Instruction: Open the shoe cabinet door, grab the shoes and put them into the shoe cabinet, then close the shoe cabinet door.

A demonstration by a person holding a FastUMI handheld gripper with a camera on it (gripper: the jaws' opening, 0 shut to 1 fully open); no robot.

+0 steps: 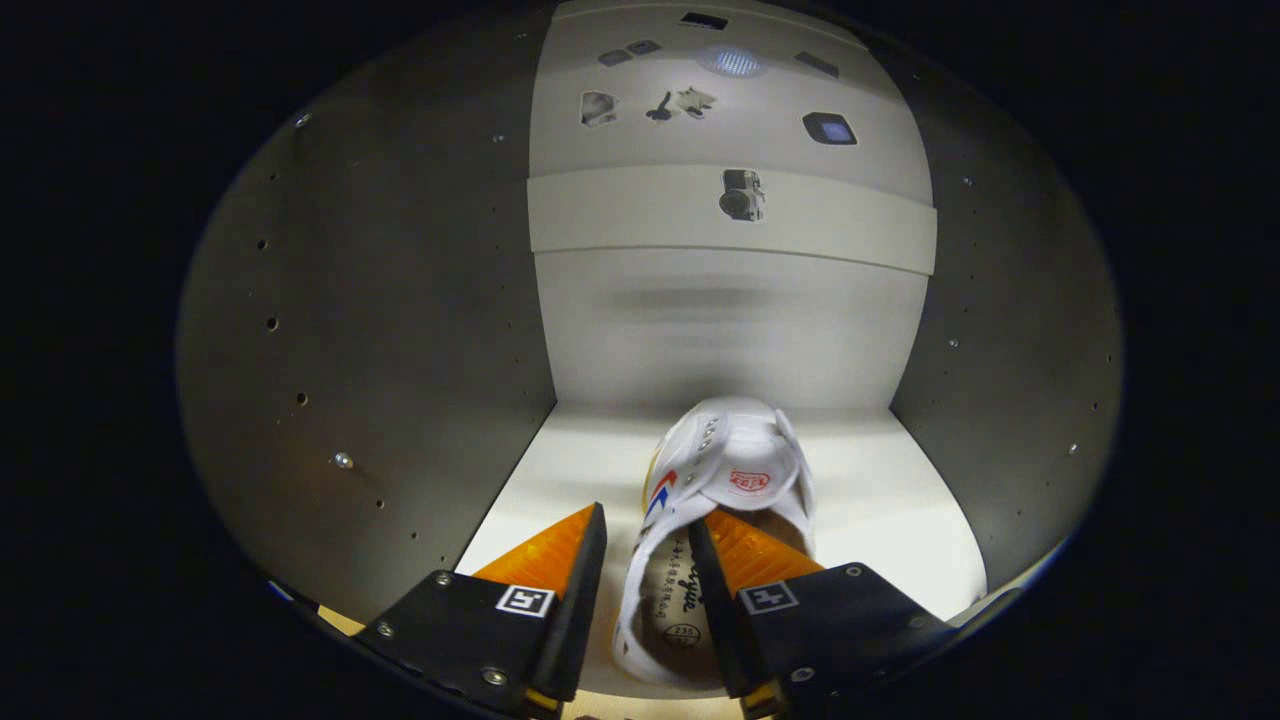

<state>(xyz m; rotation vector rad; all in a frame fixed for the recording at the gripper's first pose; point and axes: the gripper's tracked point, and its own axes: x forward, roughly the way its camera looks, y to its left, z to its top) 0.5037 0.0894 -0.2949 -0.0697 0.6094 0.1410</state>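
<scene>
While the gripper (648,545) reaches into the shoe cabinet (380,330), its fingers stand slightly apart.
White shoe (725,480) on the cabinet floor, toe pointing inward, lengthwise along the fingers; one finger inside its opening, the other outside, contact unclear.

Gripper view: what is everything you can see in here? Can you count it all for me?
White canvas sneaker: one, white with red and blue marks, on the cabinet floor, toe toward the back wall.
Shoe cabinet compartment: one, grey side walls, white floor and back panel.
Small screws and holes in the side walls: many, silvery and dark.
Gripper: one, fingers spread, the left outside the sneaker's side wall, the right inside its opening.
</scene>
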